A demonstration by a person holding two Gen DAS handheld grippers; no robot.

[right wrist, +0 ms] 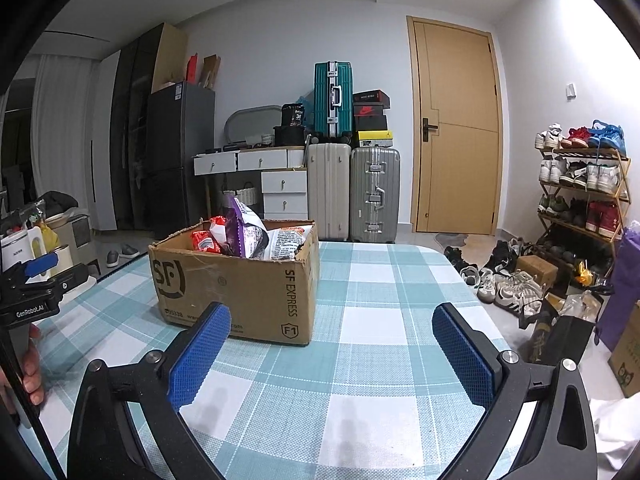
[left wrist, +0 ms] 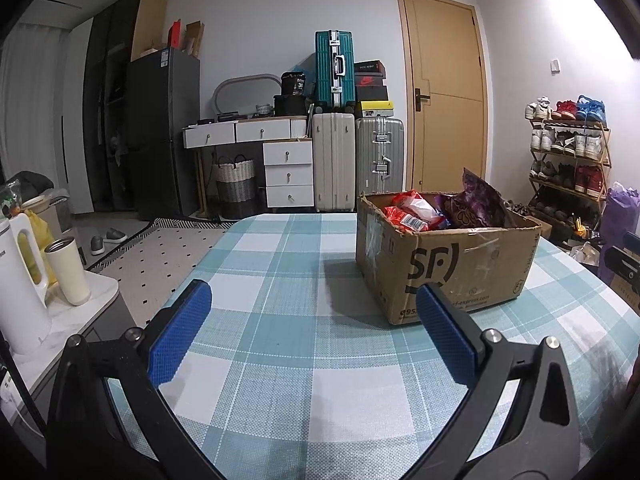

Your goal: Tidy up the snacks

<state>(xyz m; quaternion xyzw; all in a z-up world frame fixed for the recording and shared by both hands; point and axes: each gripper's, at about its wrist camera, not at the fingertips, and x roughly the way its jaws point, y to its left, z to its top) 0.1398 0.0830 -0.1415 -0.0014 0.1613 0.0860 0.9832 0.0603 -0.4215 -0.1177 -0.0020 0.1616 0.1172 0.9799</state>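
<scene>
Our right gripper (right wrist: 332, 344) stands wide with nothing between its pads, low over the checked tablecloth (right wrist: 380, 280); our left gripper (left wrist: 314, 328) is just as wide and bare. The SF Express cardboard box (right wrist: 240, 292) sits far-left of the right claw, holding a purple packet (right wrist: 240, 226) and red ones. The snacks seem boxed; whether any remain outside, we cannot tell.
</scene>
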